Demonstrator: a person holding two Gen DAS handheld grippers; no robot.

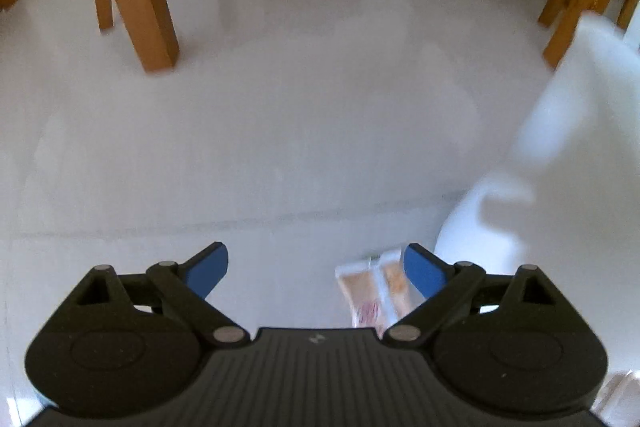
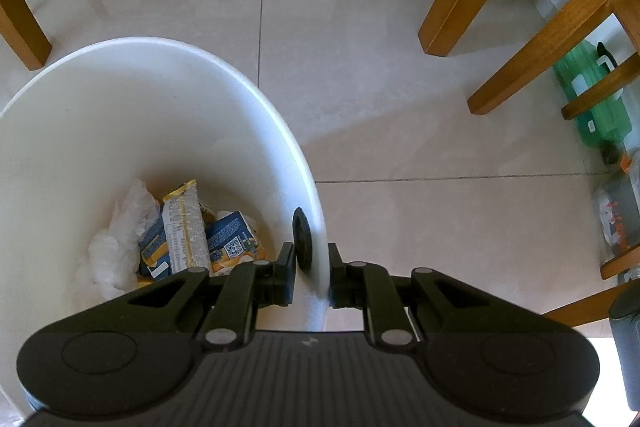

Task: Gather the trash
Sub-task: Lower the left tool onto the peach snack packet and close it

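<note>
While right gripper (image 2: 312, 277) clamps bucket (image 2: 224, 83), left gripper (image 1: 316, 269) gapes.

Your left gripper (image 1: 316, 267) points steeply down at the floor with its jaws spread wide, the blue pads (image 1: 210, 269) well apart and nothing pressed between them; it hangs just beside the bin (image 1: 560, 155), on that bin's left in the left wrist view. Your right gripper (image 2: 311, 273) also points steeply down and is clamped on the bin's rim, one finger inside the wall, the other outside, both pads tight against the thin white edge.
</note>
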